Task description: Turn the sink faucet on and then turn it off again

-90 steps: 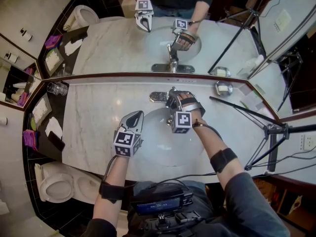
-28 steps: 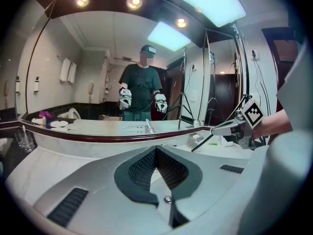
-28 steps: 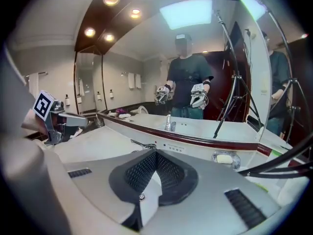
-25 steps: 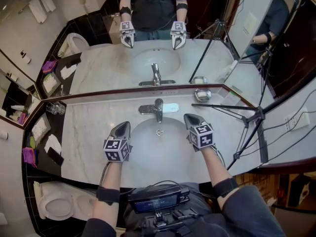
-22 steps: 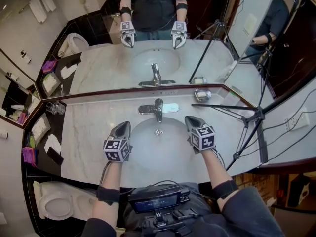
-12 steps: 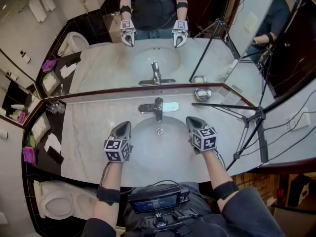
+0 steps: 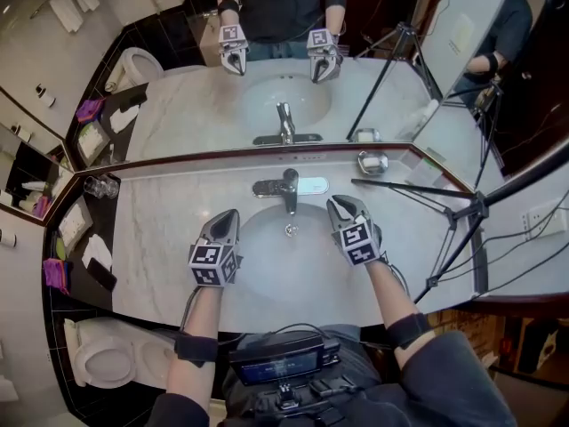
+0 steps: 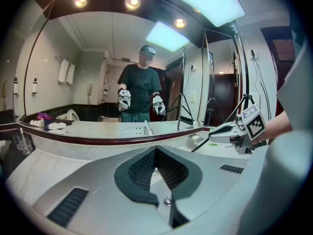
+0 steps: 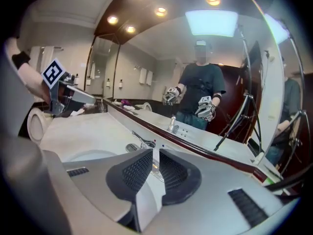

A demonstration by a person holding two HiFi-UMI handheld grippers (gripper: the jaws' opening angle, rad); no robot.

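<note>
The chrome faucet (image 7: 286, 188) stands at the back of the white sink basin (image 7: 267, 269), with its lever over the spout; I see no water running. My left gripper (image 7: 228, 215) rests at the basin's left rim, jaws shut and empty, tips meeting in the left gripper view (image 8: 155, 149). My right gripper (image 7: 340, 204) hovers at the basin's right rim, apart from the faucet. Its jaws have just been opening; a narrow gap shows between the pads in the right gripper view (image 9: 155, 152), with nothing in it. The faucet (image 9: 140, 140) lies just beyond those tips.
A mirror runs along the back of the marble counter (image 7: 169, 229). A soap dish (image 7: 373, 162) sits at the back right and a glass (image 7: 102, 186) at the back left. A black tripod (image 7: 462, 213) stands to the right, a toilet (image 7: 98, 358) at lower left.
The right gripper, earlier on the faucet lever, has drawn back to the basin's right rim, then rolled and edged toward the faucet, and its jaws have parted slightly. The left gripper has stayed put.
</note>
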